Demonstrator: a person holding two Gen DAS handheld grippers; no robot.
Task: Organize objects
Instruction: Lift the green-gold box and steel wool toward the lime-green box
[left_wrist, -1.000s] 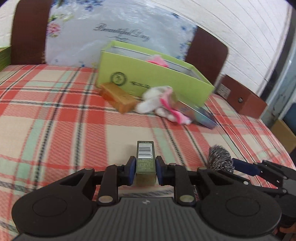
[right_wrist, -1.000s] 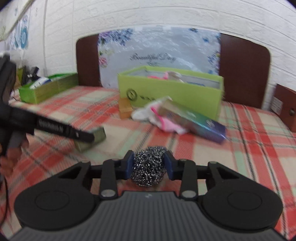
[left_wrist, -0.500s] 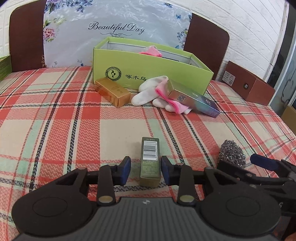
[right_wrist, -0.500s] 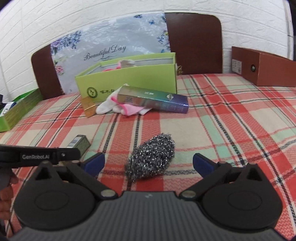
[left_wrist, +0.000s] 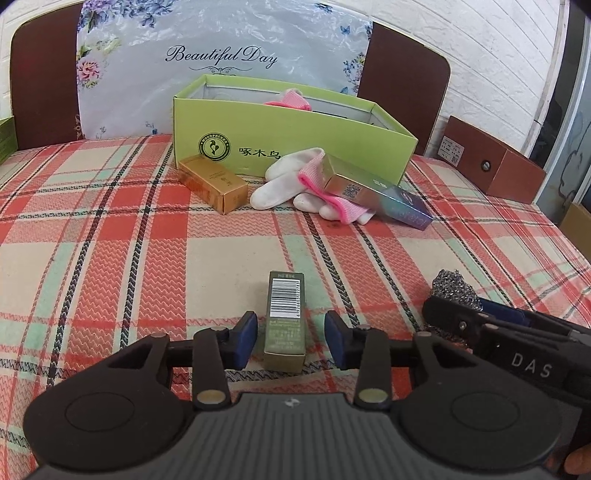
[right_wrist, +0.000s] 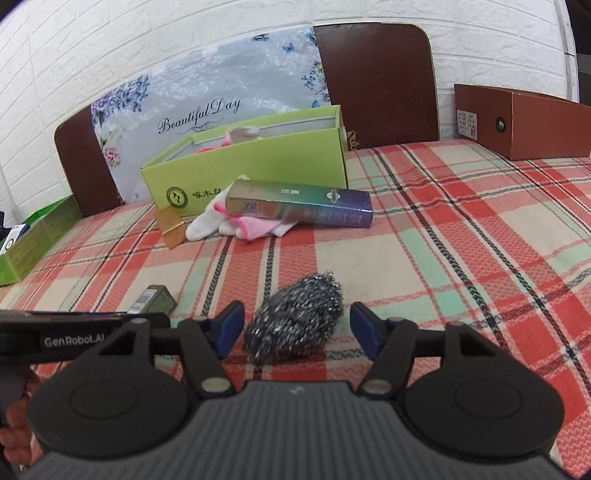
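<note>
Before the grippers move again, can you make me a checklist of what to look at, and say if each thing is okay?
1. Left gripper let go of the small olive-green carton with a barcode: ok, gaps beside both pads.
2. Right gripper, jaws just closing, clear of the silver steel-wool scrubber: ok, not pressing.
3. Carton lying flat on the plaid cloth: ok.
4. Scrubber resting on the cloth: ok.
5. Room left in the open lime-green cardboard box: cannot tell.
</note>
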